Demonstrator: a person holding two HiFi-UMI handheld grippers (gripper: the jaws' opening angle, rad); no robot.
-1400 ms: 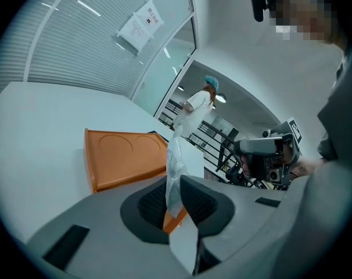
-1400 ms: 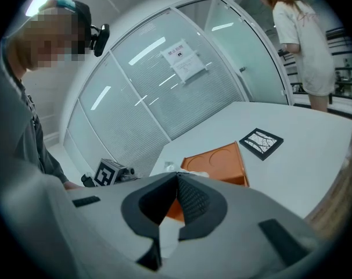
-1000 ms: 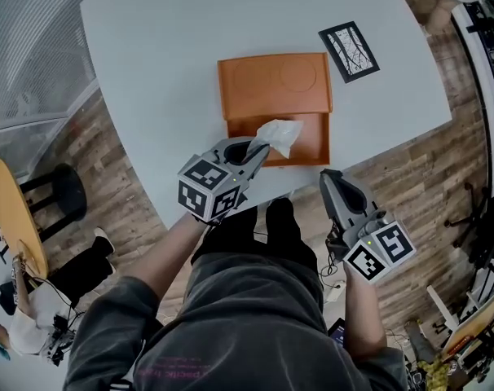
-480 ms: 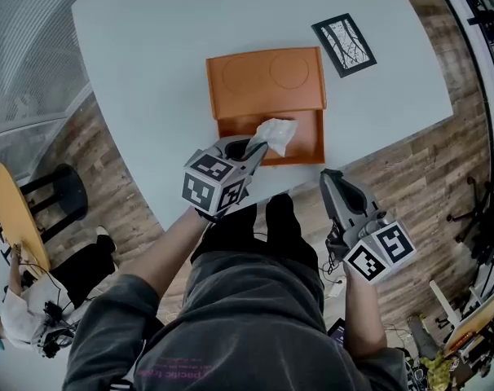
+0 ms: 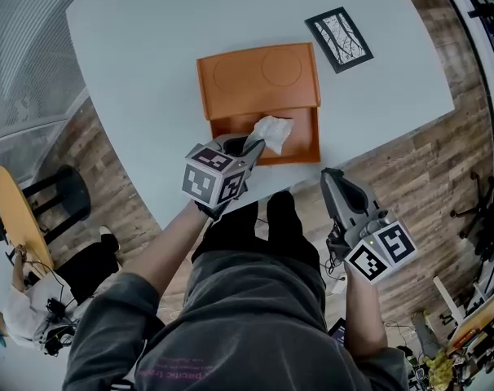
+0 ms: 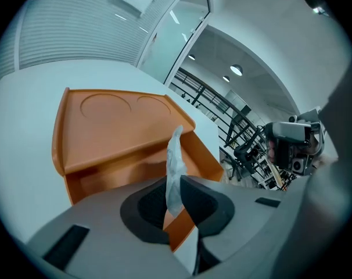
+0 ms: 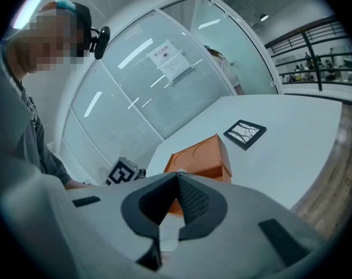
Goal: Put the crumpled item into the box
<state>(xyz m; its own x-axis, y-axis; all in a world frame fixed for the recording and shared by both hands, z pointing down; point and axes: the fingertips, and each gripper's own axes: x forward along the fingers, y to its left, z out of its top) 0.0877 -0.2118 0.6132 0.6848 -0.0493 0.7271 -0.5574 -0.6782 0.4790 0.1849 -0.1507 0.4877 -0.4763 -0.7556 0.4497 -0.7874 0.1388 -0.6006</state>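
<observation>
White worktop (image 5: 149,72) is carrying the orange box (image 5: 259,80), lid lying open, both sitting slightly further left in the head view than a second ago. Left tool (image 5: 253,147) is tipping down more steeply than before, staying clamped on the crumpled tissue (image 5: 271,131), which is hanging over the box's open compartment. Right tool (image 5: 327,173) is keeping off the worktop's near edge, jaws together on nothing.

box (image 5: 259,78) on table (image 5: 149,63), card (image 5: 338,39) behind right
</observation>
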